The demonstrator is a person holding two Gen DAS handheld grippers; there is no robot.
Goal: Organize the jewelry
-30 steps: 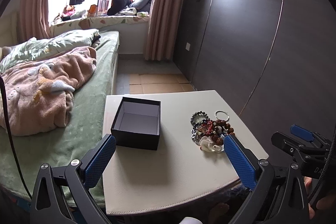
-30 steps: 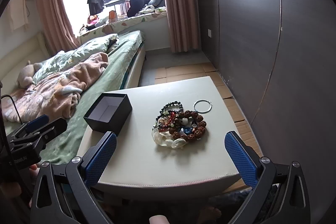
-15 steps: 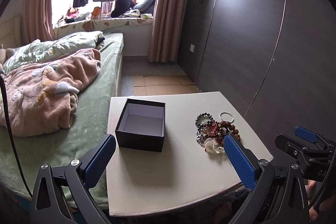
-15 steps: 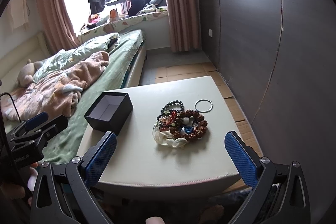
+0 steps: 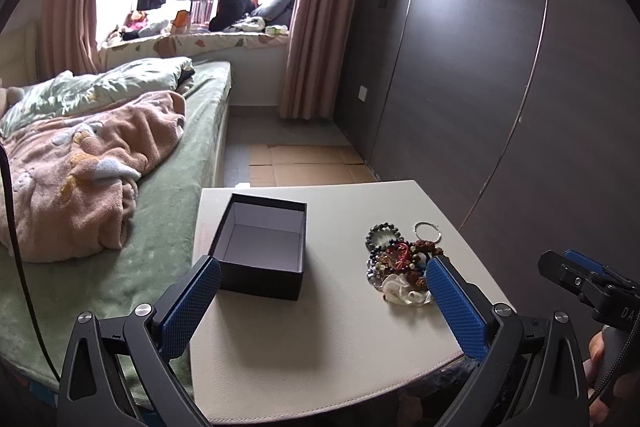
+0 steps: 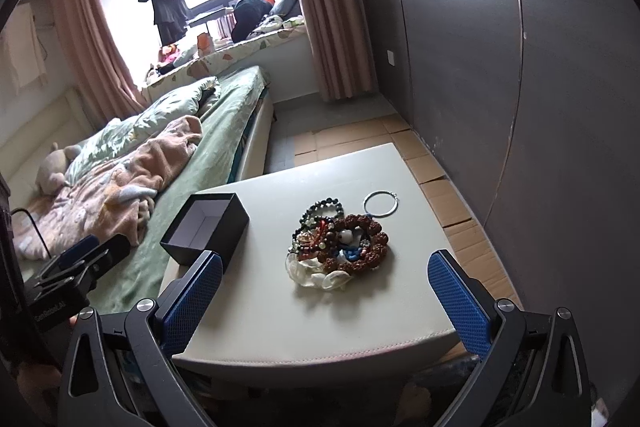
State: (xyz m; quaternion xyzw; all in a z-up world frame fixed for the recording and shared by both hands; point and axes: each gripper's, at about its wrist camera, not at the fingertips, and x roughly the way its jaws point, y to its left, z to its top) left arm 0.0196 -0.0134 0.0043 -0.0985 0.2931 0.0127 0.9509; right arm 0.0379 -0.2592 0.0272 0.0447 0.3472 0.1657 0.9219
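Both tongs spread and empty over the near edge of the tabletop (image 6: 360, 331)

The jewelry pile (image 6: 340, 247) lies right of the tabletop's middle, dead ahead of the right tongs (image 6: 324, 299); for the left tongs (image 5: 320, 307) it sits off toward their right finger, so the right hand looks nearer. The open black box (image 5: 260, 247) stands at the left edge, long axis running away from the cameras. The pile is roundish, with no clear axis; a silver ring (image 6: 381, 204) lies at its far right.
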